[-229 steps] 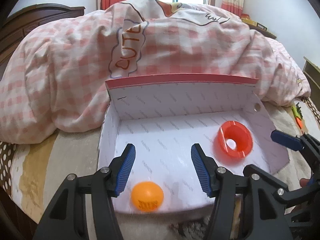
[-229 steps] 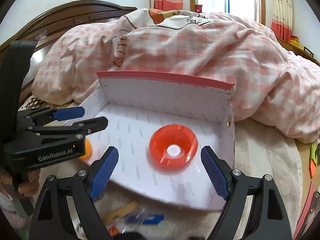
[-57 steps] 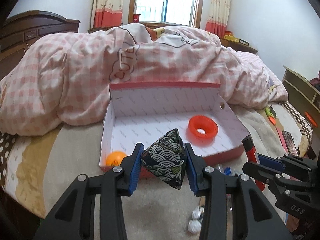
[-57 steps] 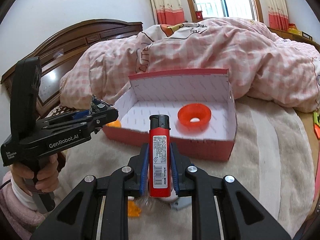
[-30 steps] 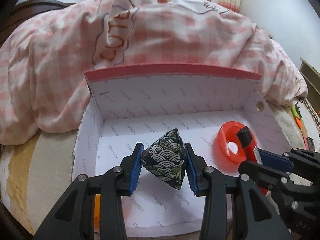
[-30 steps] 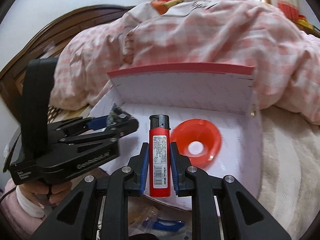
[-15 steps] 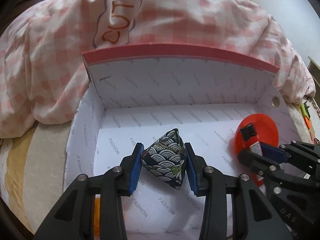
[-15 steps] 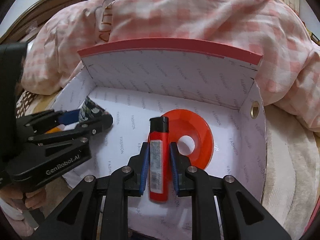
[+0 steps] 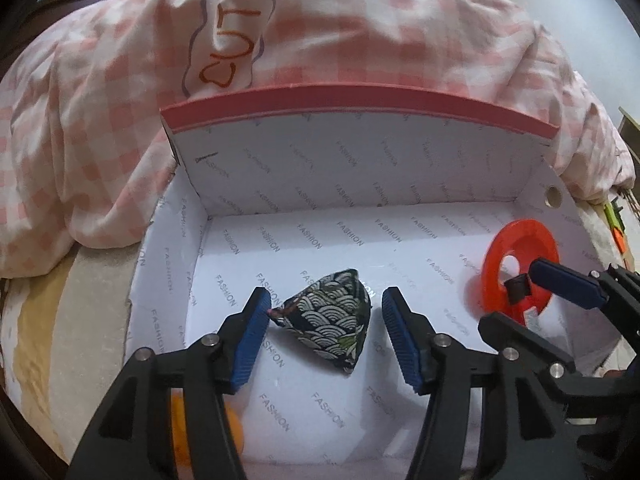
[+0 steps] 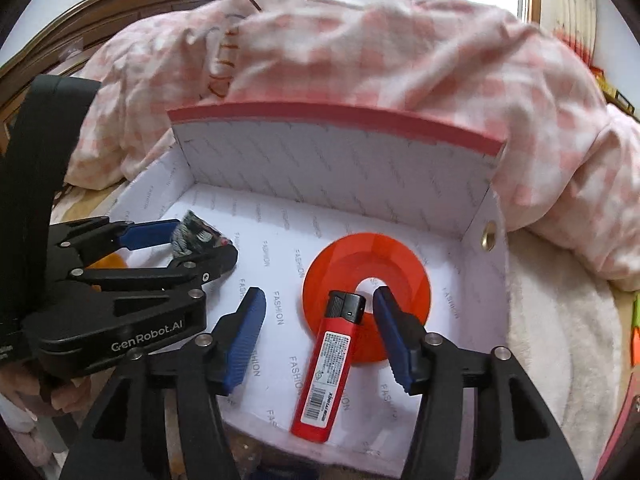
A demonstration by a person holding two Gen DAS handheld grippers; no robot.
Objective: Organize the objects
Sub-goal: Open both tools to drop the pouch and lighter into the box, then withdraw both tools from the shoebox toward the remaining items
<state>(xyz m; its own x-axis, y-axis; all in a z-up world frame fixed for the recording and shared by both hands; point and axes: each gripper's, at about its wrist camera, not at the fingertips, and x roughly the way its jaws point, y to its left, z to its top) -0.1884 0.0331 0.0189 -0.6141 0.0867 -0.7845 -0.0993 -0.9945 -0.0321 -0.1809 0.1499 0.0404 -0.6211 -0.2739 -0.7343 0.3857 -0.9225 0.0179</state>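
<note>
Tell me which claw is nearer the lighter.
Right. The right claw straddles the lighter with open jaws; the left claw sits off to one side, around the patterned pouch.

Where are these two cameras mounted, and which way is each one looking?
Left wrist view: rides on the left claw, looking down into the box; its open fingers flank the patterned pouch.
Right wrist view: rides on the right claw, looking down into the same box; its open fingers flank the red lighter, and a hand shows.
Both show the orange ring and the other claw.
</note>
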